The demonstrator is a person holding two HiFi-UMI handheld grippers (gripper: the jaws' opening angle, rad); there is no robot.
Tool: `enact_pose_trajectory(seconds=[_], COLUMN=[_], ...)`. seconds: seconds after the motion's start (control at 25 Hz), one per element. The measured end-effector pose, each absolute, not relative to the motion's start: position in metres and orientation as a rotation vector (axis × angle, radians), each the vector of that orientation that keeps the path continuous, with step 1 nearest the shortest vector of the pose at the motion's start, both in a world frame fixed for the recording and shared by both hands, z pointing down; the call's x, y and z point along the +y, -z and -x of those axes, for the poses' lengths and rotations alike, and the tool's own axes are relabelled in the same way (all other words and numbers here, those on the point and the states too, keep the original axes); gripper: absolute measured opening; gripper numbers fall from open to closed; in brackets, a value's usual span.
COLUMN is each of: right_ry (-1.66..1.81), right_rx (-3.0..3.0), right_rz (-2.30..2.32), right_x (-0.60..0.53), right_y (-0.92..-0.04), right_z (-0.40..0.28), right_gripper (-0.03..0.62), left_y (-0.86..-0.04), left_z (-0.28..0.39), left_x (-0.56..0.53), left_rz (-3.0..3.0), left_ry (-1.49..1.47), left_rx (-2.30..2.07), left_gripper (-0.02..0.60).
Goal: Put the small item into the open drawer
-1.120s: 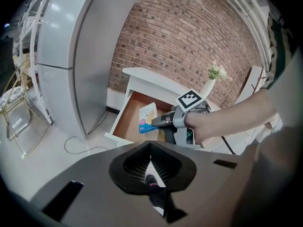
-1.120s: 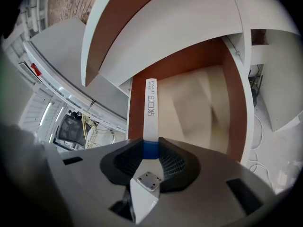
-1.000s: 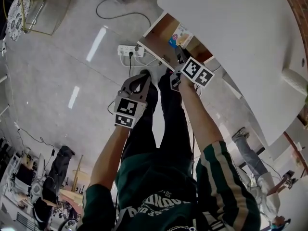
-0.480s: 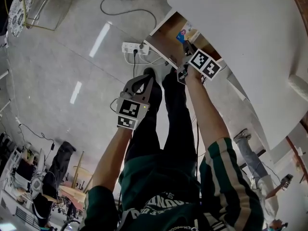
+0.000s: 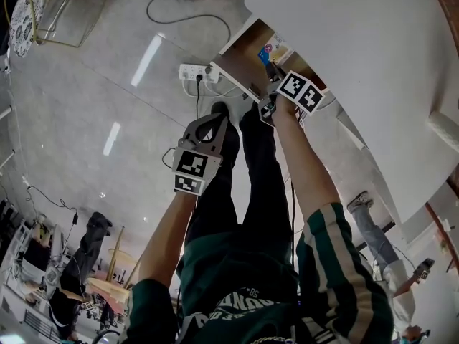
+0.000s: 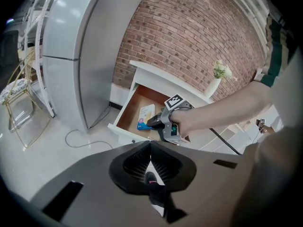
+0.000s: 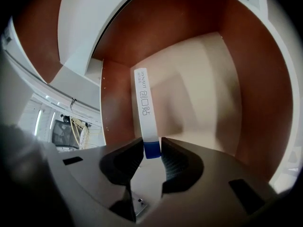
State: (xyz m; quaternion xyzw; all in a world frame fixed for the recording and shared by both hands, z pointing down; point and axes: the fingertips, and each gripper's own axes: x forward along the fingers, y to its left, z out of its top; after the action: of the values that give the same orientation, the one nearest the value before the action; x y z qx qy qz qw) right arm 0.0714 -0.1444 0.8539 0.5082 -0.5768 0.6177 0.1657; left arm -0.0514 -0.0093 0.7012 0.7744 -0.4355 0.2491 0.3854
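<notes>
My right tongs [image 7: 151, 151] grip the small box [image 7: 145, 109] by its blue end, down inside the open drawer [image 7: 199, 32], so release lands it there; left tongs [image 6: 150, 161] closed, empty, hanging clear.

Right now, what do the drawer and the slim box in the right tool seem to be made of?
The drawer: reddish-brown, matt flat panels, white front; probably laminated board. The box: white with a blue end and print, sharp folded edges; likely thin cardboard.

Matt brown wooden drawer [image 7: 265, 79], smooth card box [image 7: 146, 112], ribbed matt black plastic pads [image 7: 177, 162], glossy grey floor [image 5: 72, 120]
</notes>
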Motion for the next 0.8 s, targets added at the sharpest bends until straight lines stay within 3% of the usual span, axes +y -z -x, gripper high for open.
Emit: enact_pose_trajectory(seconds=[0.8], right_ry=[-1.636], right_rx=[-1.566], right_rz=[-1.241], right_x=[-0.125], right_y=[-0.877], right_z=[-0.063], right_gripper=[0.12], left_y=[-0.7], left_z=[0.053], left_x=[-0.016], left_rz=[-1.957], left_ry=[-0.628], left_rx=[-1.104], left_gripper=[0.015])
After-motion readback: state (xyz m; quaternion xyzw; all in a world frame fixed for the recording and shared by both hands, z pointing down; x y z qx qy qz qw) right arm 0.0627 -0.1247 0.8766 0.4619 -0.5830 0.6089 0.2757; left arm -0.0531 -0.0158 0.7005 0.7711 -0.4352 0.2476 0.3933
